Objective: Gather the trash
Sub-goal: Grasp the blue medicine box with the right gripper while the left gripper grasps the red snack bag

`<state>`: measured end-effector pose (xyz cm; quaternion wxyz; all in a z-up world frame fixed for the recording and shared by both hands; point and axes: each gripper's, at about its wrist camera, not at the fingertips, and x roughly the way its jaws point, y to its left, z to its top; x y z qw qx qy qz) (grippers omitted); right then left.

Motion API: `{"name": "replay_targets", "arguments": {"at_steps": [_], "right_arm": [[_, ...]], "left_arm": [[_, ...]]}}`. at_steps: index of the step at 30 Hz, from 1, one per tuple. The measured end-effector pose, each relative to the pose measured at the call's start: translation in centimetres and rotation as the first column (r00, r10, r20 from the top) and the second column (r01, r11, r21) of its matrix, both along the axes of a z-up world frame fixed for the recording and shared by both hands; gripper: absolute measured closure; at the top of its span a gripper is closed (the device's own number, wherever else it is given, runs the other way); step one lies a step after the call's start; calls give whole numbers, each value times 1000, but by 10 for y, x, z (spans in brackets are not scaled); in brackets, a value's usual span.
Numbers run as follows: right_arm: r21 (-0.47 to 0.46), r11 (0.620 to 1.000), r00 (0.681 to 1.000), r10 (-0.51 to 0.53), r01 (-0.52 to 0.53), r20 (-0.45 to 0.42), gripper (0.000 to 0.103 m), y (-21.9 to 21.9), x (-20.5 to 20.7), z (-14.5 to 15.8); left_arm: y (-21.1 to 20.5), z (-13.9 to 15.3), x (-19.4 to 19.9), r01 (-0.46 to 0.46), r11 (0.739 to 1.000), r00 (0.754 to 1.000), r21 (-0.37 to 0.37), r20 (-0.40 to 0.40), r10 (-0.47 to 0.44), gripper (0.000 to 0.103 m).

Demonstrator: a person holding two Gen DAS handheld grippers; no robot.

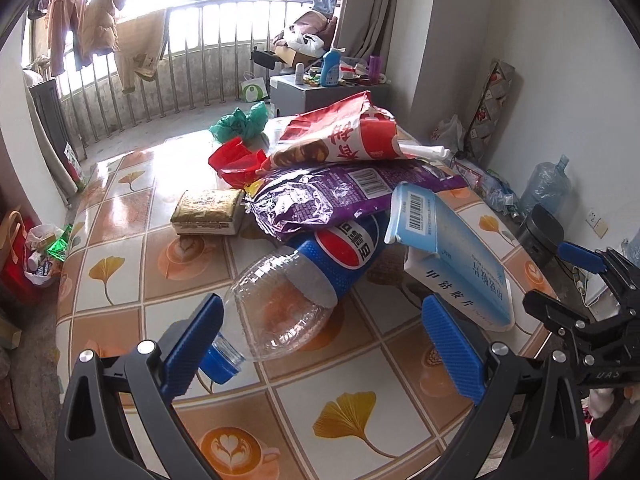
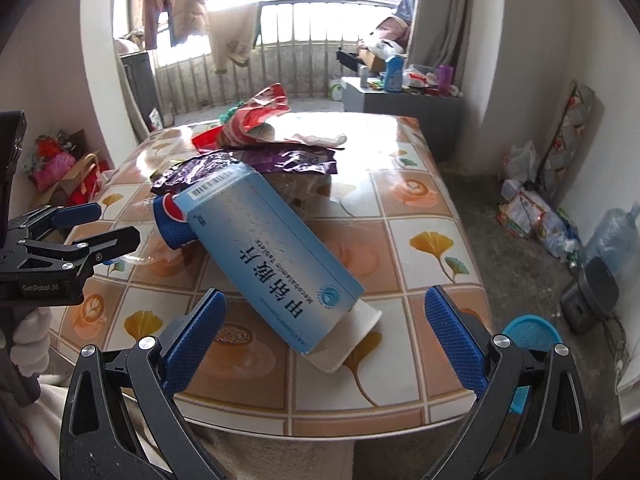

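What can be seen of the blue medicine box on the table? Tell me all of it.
The blue medicine box is a long, flat cardboard carton, pale blue with dark Chinese lettering, a small round logo and a barcode at its far end. Its near end flap hangs open, showing white card inside. It lies tilted, far end propped on the Pepsi bottle beneath the purple wrapper, near end resting on the table. Neither gripper touches it; the right gripper is open just before it.
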<state>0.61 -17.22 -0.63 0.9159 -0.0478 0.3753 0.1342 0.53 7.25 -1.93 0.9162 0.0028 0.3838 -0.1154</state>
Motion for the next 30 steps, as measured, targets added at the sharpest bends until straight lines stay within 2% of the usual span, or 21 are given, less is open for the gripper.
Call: {"name": "replay_targets", "arguments": {"at_steps": [5,9,11,14,18,21,27,30], "right_arm": [[42,980,980,194,-193,-40,8,10,37,-7],[57,952,948,305,-301,-85,8,13,60,-12],[82,928,922,372,-364,-113,8,19,68,-15],[85,912,902,409,-401,-137,8,22,77,-20],[142,906,894,418,-398,-161,8,18,77,-23],[179,904,892,417,-387,-173,21,13,72,-25],[222,927,930,338,-302,-147,24,-6,57,-18],[250,943,957,258,-219,-134,24,-23,54,-16]], "left_arm": [[6,9,2,97,995,994,-34,50,-95,15],[14,14,16,113,987,994,-117,23,-111,24],[15,15,23,115,983,993,-144,6,-115,28],[13,15,34,130,977,991,-166,-21,-136,36],[10,16,44,152,966,985,-207,-50,-166,45],[8,23,53,163,961,983,-223,-45,-177,47],[-6,45,81,196,957,979,-213,-9,-202,47],[-23,57,100,191,964,981,-187,4,-193,47]]}}
